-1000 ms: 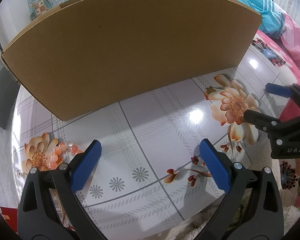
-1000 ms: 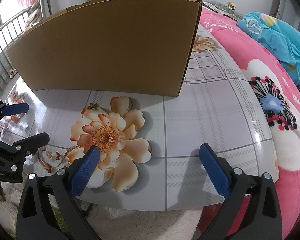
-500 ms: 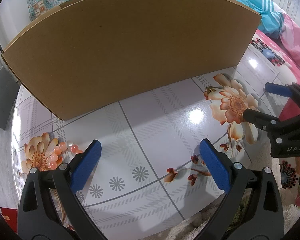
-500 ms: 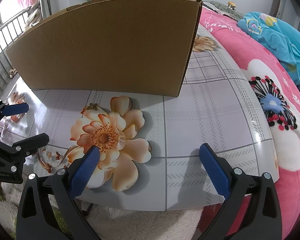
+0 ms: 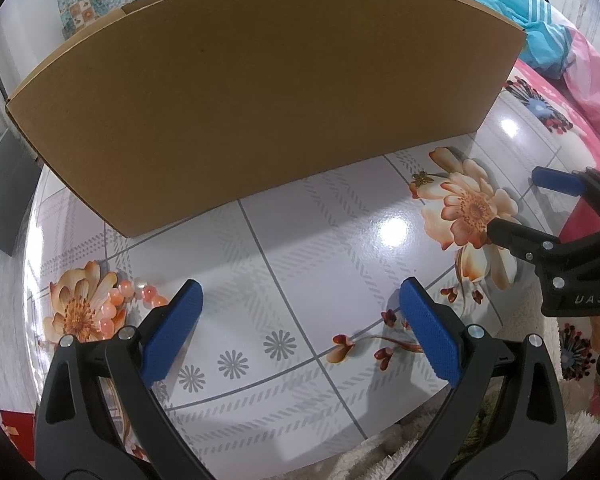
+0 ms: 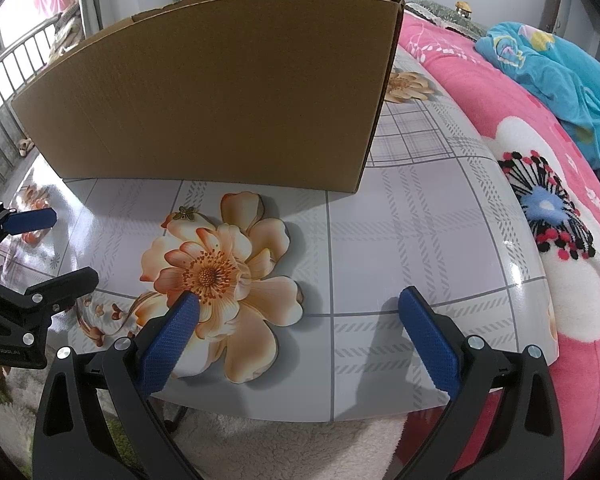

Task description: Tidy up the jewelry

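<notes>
Both tools hover over the near edge of the bench (image 6: 420, 216), whose glossy top carries a floral print. The left hand-held gripper (image 5: 300, 328) has its blue pads spread wide with nothing between them, and the right hand-held gripper (image 6: 300, 328) is likewise spread and holds nothing. A pink bead bracelet (image 5: 134, 300) lies near the left edge of the bench, just beside the left tool's left pad. A small bronze butterfly charm (image 6: 186, 213) sits close to the front wall of the cardboard box (image 5: 260, 92), which stands across the far part of the bench.
</notes>
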`<state>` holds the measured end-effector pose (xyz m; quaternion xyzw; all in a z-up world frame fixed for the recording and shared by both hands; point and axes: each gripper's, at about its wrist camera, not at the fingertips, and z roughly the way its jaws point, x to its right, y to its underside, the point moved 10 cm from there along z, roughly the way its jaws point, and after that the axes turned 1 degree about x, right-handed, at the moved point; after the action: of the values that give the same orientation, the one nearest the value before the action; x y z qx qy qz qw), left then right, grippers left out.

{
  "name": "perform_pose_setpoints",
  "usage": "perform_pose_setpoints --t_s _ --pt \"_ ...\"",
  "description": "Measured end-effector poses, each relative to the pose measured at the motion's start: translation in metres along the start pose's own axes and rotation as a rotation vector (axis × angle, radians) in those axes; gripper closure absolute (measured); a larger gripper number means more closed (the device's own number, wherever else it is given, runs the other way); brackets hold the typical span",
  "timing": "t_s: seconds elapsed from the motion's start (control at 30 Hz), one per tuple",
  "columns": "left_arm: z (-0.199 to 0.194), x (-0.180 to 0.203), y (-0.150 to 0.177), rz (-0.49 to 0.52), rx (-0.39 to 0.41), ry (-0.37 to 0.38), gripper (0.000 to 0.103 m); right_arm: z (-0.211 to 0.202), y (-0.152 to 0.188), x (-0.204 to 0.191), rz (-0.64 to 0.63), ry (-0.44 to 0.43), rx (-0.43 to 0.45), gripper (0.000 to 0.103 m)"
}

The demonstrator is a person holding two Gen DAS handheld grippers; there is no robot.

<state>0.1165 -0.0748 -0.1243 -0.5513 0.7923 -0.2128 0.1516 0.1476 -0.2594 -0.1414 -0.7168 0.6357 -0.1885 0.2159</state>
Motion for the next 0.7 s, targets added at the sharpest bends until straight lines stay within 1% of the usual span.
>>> perform_pose_setpoints --t_s 0.7 --pt "-0.002 0.0003 0.0034 -0.023 -0.014 -0.015 0.008 -0.0002 0.0 0.0002 0.009 0.007 -0.014 0.006"
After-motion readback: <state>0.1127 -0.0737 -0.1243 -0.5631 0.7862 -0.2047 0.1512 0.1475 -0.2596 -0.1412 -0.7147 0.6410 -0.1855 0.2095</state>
